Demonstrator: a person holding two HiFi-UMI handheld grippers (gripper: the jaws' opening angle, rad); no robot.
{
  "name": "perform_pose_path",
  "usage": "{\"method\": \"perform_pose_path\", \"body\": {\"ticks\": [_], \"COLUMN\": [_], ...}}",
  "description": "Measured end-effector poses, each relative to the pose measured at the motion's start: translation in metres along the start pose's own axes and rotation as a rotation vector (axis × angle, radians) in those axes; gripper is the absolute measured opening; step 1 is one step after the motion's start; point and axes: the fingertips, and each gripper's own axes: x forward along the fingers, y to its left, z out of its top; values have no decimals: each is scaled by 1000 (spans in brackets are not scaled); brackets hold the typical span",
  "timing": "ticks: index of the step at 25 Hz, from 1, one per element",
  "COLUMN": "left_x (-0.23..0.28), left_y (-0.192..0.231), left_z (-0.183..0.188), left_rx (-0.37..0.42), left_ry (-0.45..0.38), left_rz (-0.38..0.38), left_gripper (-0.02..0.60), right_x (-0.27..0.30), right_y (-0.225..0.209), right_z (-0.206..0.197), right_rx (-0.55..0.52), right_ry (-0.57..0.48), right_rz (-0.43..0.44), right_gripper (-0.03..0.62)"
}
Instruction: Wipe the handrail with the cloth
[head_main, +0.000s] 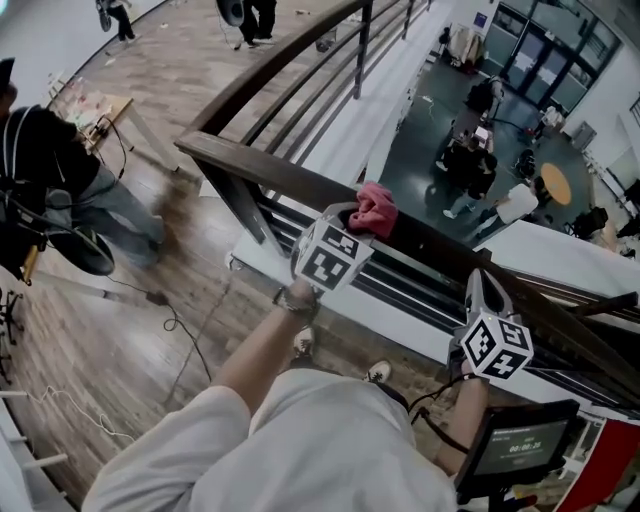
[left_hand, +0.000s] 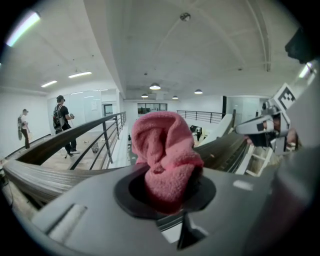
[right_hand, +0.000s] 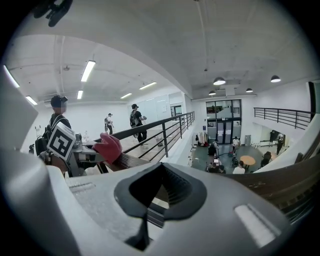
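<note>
Two claws are at the wooden handrail. The left claw is clamped on the bunched pink cloth, which sits on top of the rail. The right claw, farther along the rail and apart from the cloth, has its jaws drawn together on nothing. A wooden floor lies on the person's side of the rail. Beyond it is an open drop to the lower hall.

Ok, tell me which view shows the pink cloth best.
The left gripper view: the cloth fills its centre, clamped in the left gripper. The head view shows it small, at the handrail; the right gripper view, a small bit at far left.
</note>
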Motion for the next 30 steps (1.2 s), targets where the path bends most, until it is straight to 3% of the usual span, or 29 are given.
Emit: {"method": "perform_pose_path", "body": {"ticks": [18,30], "left_x": [-49,-93], "left_y": [122,237], "left_z": [-19,-40], "left_rx": [-60,-113], "left_ry": [-37,-61], "left_rz": [103,252], "left_gripper": [86,86], "right_x": [40,55], "right_y": [60,75], "right_z": [7,11], "right_rx": [8,28], "right_ry": [-8,-8], "right_rz": [14,-31], "right_gripper": [2,2]}}
